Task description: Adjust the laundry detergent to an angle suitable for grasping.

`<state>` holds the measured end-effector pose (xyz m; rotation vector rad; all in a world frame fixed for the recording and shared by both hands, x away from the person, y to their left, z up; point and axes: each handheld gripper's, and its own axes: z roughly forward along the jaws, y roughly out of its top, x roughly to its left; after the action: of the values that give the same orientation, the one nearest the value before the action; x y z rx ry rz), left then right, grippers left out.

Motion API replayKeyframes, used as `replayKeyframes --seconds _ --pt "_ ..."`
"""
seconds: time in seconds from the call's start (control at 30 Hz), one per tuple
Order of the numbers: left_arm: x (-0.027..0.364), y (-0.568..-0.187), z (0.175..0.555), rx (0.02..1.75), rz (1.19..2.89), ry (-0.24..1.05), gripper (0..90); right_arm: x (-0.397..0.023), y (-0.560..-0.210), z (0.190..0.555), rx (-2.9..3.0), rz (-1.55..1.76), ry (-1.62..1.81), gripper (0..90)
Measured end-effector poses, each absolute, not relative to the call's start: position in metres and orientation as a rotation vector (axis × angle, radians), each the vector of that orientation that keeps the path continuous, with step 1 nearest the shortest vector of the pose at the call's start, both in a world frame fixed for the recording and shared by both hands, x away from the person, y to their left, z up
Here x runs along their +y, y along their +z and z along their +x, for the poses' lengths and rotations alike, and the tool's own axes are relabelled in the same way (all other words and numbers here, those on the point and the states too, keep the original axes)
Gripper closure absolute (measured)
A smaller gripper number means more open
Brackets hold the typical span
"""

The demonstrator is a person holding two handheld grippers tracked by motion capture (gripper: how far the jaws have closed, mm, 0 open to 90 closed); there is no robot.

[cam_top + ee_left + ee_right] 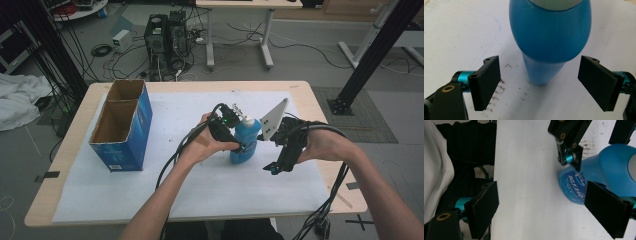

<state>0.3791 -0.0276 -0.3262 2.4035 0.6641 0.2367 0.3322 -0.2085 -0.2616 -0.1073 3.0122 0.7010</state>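
On the white sheet right of the open blue carton (122, 125), the blue bottle (245, 141) stands upright between both grippers, while the left gripper (539, 83) straddles its narrow base with jaws spread, untouching, and the right gripper (551, 211) gapes just beside it, so no grasp looks made yet.

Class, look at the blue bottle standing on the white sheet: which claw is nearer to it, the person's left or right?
Left. The left claw stands open around the blue bottle, a jaw on either side. The right claw is open beside the bottle, just off it.
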Motion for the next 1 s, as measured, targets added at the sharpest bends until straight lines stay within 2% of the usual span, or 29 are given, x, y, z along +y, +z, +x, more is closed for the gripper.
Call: replayKeyframes --seconds 0.13,0.33,0.67,1.0 --pt "-0.032 -0.336 0.378 0.699 2.362 0.231 18.3 -0.208 -0.262 0.333 3.011 -0.105 0.705 11.9" --pt "-0.037 -0.350 0.378 0.756 2.284 0.293 18.3 -0.209 -0.264 0.333 3.014 -0.100 0.705 11.9" --pt "-0.044 -0.360 0.373 0.754 2.264 0.320 18.7 -0.211 -0.265 0.332 3.014 -0.085 0.696 11.9" --pt "-0.046 -0.361 0.374 0.753 2.251 0.312 23.1 -0.210 -0.266 0.332 3.015 -0.080 0.688 11.9"
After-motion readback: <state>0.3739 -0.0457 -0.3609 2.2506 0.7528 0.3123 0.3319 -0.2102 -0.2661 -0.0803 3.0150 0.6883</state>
